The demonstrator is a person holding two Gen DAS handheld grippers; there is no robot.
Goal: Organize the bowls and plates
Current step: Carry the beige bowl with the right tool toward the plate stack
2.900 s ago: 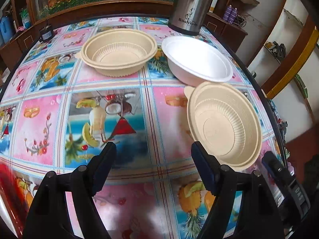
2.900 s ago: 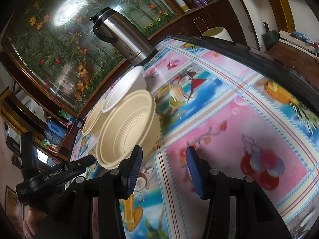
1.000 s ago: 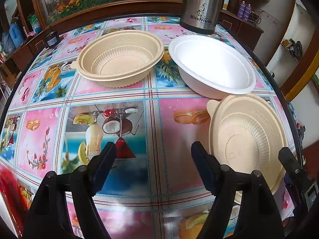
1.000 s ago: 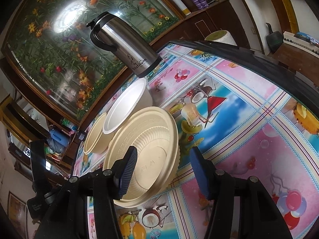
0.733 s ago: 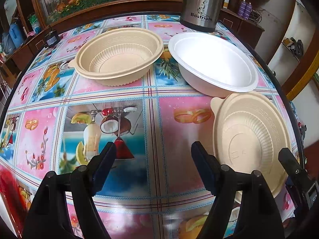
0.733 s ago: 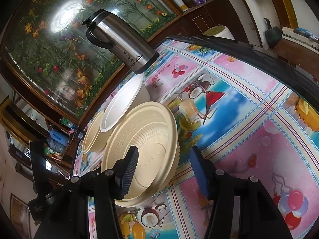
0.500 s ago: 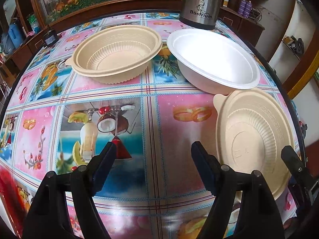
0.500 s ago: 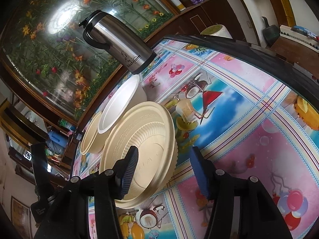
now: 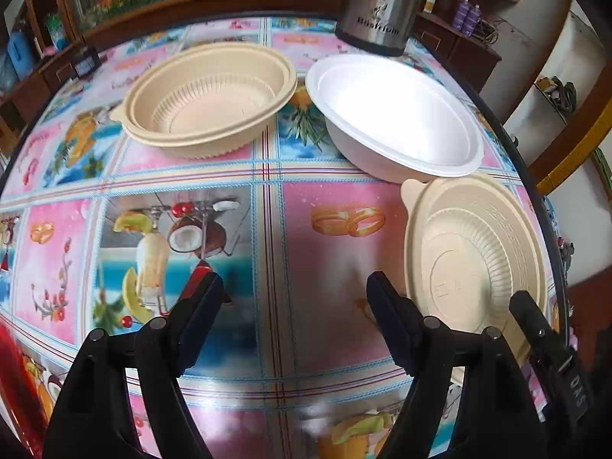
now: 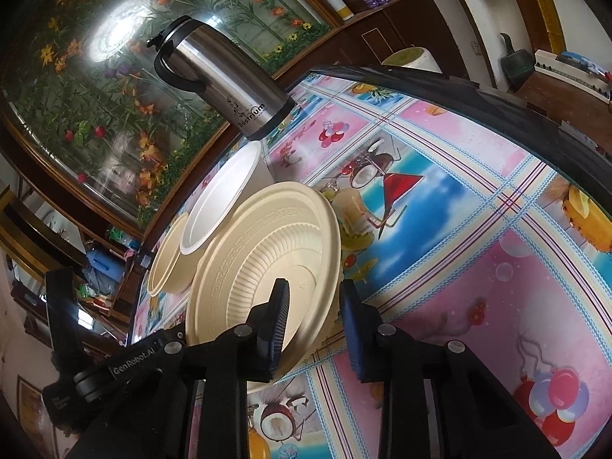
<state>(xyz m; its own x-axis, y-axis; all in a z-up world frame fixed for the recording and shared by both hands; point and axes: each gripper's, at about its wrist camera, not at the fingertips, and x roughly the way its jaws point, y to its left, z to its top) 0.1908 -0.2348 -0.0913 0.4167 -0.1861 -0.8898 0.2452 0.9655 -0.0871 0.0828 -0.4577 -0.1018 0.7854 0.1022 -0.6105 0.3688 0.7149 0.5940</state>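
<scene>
A shallow beige ribbed plate (image 10: 260, 252) lies at the table's right edge, also in the left wrist view as the beige plate (image 9: 474, 252). My right gripper (image 10: 313, 287) straddles its near rim, its jaws closing. The left pad lies over the plate's inner face, and a narrow gap shows at the right pad. A deep beige bowl (image 9: 210, 91) and a white bowl (image 9: 394, 114) stand side by side at the back. My left gripper (image 9: 295, 279) hangs open over bare tablecloth, nothing between its fingers.
A steel thermos jug (image 9: 382, 0) stands behind the white bowl. The round table's dark rim (image 9: 535, 199) runs just past the beige plate. Wooden cabinets and a flower-painted glass panel (image 10: 114, 76) surround the table. The colourful tablecloth (image 9: 267, 229) is bare in the middle.
The right gripper's jaws have narrowed sharply around the beige plate's near rim. The left gripper has tipped slightly, with its jaws just as wide.
</scene>
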